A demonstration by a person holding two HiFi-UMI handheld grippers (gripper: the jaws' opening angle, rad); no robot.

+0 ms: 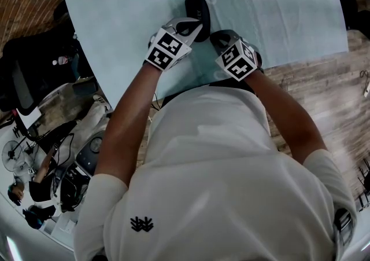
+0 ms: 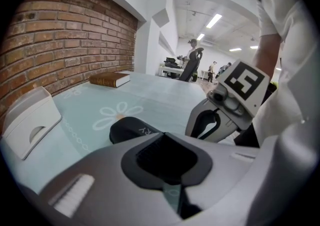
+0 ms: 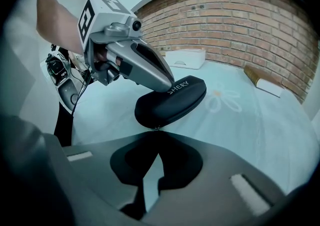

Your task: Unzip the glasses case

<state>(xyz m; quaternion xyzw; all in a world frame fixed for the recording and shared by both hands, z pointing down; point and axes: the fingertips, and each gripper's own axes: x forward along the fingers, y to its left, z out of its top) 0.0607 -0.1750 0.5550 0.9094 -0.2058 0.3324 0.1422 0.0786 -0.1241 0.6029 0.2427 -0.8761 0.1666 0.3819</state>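
Tips of my right gripper (image 3: 154, 139) pinched together on small zip pull (image 3: 153, 129) at near end of glasses case (image 3: 172, 100). My left gripper (image 2: 166, 152) closed with nothing between, tips pressed on case top beside white "SHERY" lettering (image 3: 179, 86). Both bare forearms reach forward and converge. Case lies on pale teal daisy cloth (image 1: 277, 17), just beyond both grippers.

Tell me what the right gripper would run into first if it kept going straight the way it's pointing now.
The black oval zip-up glasses case. The right gripper has its jaws apparently closed on the small metal zipper pull, so the case's near end lies directly ahead, practically touching.
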